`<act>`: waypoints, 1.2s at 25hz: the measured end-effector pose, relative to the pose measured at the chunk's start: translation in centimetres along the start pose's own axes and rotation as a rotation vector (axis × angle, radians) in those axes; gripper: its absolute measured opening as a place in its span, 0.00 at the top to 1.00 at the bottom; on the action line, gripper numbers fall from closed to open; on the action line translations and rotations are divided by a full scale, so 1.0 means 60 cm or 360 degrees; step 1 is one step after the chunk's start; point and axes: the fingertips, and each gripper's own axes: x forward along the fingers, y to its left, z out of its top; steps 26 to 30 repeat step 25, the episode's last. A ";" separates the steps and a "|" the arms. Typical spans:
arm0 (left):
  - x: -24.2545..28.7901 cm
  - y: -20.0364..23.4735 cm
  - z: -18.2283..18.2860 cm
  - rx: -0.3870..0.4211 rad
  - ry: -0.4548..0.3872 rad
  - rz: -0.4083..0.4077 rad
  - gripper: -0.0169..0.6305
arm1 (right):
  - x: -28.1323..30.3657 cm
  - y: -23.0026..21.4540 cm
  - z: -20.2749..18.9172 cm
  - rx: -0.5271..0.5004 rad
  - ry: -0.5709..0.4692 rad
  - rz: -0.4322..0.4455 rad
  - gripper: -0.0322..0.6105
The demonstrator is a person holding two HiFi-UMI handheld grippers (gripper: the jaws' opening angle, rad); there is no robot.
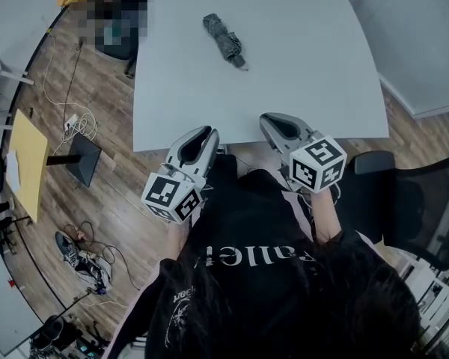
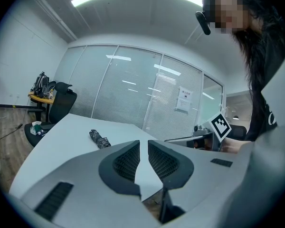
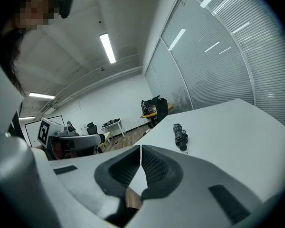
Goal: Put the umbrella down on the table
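Observation:
A folded dark grey umbrella (image 1: 224, 41) (image 2: 99, 139) (image 3: 180, 137) lies flat on the white table (image 1: 299, 88), toward its far side, with nothing touching it. Both grippers hover at the table's near edge, close to the person's body and well short of the umbrella. My left gripper (image 1: 209, 133) (image 2: 143, 144) holds nothing, and a narrow gap shows between its fingertips. My right gripper (image 1: 267, 120) (image 3: 140, 148) is shut with its tips touching and nothing between them. Each gripper's marker cube shows in the other gripper's view.
A black office chair (image 1: 423, 204) stands at the right, beside the person. Another dark chair (image 1: 120, 40) is at the table's far left corner. Cables (image 1: 78, 126), a yellow board (image 1: 26, 159) and a small black stand (image 1: 82, 159) lie on the wooden floor to the left. Glass walls stand behind the table.

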 end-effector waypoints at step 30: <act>0.018 -0.001 0.013 0.0025 -0.0009 -0.0035 0.87 | -0.050 -0.062 0.040 0.0008 -0.0067 -0.0143 0.91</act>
